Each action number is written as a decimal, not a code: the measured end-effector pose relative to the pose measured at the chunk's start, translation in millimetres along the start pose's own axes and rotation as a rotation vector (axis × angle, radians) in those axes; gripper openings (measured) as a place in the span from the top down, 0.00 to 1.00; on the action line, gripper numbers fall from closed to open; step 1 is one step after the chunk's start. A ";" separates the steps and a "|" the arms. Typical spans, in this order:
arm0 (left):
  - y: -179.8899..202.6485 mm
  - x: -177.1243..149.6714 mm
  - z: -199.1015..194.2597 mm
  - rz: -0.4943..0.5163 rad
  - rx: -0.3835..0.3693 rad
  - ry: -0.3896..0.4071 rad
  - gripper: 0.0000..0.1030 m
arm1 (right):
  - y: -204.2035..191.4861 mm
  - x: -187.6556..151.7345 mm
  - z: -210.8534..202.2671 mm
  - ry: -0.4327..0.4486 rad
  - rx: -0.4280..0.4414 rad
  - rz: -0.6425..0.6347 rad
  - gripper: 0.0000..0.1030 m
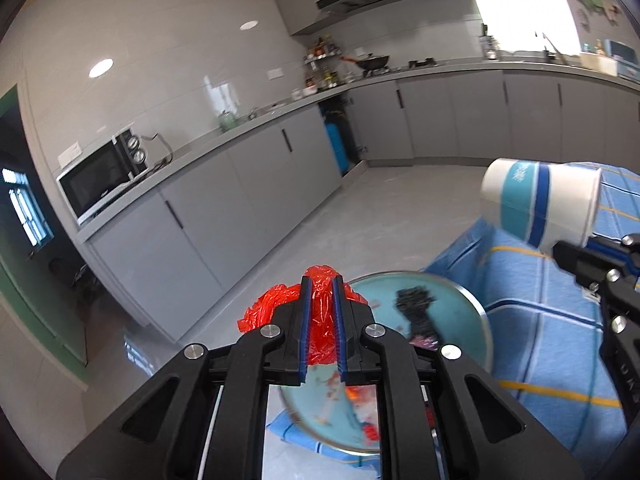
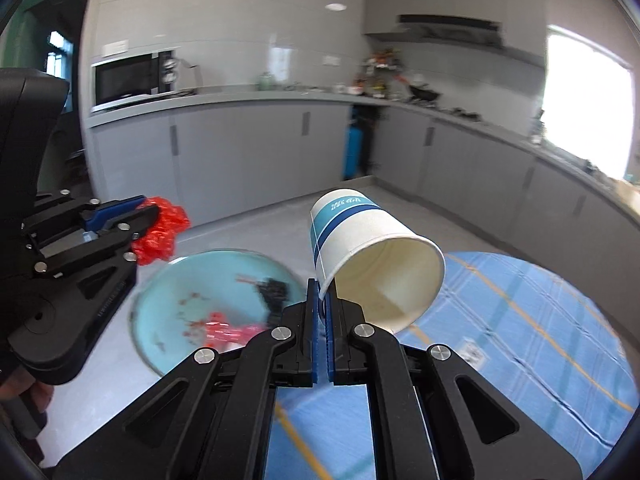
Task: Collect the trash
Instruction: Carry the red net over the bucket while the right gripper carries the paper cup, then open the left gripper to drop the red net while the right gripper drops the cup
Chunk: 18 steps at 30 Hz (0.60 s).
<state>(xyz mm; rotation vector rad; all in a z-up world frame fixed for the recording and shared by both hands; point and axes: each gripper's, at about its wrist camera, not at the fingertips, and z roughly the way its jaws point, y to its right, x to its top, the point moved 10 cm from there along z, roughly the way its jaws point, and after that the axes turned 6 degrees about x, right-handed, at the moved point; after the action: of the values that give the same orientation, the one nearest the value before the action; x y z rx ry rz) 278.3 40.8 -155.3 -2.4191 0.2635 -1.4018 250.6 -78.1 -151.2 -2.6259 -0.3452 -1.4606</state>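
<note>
Where visible, cup interior: right view.

You see a crumpled red plastic bag against black jaws with blue pads, and a white paper cup ringed with teal and dark blue bands. The plate is pale turquoise with red smears and a black scrap, and the tablecloth is light blue, checked with yellow and dark blue lines.

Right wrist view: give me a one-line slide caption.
Right gripper pinches a tipped paper cup by its rim; left gripper holds red plastic above a blue plate.
</note>
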 end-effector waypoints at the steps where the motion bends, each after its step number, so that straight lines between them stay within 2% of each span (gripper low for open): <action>1: -3.1 -2.5 4.3 -0.006 0.004 -0.008 0.87 | -4.8 2.8 5.3 0.012 0.010 -0.005 0.88; 2: -6.2 -5.5 8.7 -0.011 0.007 -0.016 0.84 | -6.3 3.5 9.7 0.013 0.011 -0.008 0.79; 3: -8.7 -9.3 14.0 -0.013 0.012 -0.031 0.81 | -8.3 2.8 14.5 0.005 0.018 -0.009 0.58; 4: -10.2 -13.4 14.8 -0.019 0.015 -0.037 0.71 | -9.3 1.1 18.8 -0.001 0.026 -0.003 0.53; 5: -12.1 -16.5 17.3 -0.024 0.020 -0.042 0.56 | -9.7 0.0 21.0 -0.003 0.028 0.001 0.53; 7: -16.1 -20.0 20.4 -0.031 0.040 -0.039 0.43 | -7.8 -3.4 21.9 -0.014 0.014 0.005 0.53; 9: -16.4 -23.4 22.7 -0.035 0.032 -0.051 0.43 | -3.0 -7.1 18.8 -0.015 0.005 0.015 0.52; 11: -18.2 -24.2 21.9 -0.041 0.039 -0.049 0.33 | 2.4 -7.4 14.0 -0.014 -0.015 0.028 0.51; 13: -21.0 -22.0 16.5 -0.044 0.045 -0.034 0.29 | 7.2 -6.8 4.7 0.001 -0.029 0.036 0.45; 16: -25.3 -17.2 7.2 -0.057 0.052 -0.017 0.22 | 8.6 -6.4 -3.6 0.016 -0.041 0.040 0.44; 18: -28.5 -14.2 2.1 -0.064 0.057 -0.007 0.21 | 6.6 -5.8 -10.5 0.025 -0.043 0.039 0.44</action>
<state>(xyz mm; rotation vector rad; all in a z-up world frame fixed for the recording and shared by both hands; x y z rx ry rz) 272.9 72.2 -157.0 -2.4052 0.1438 -1.4078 240.7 -87.5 -150.5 -2.6291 -0.2610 -1.5038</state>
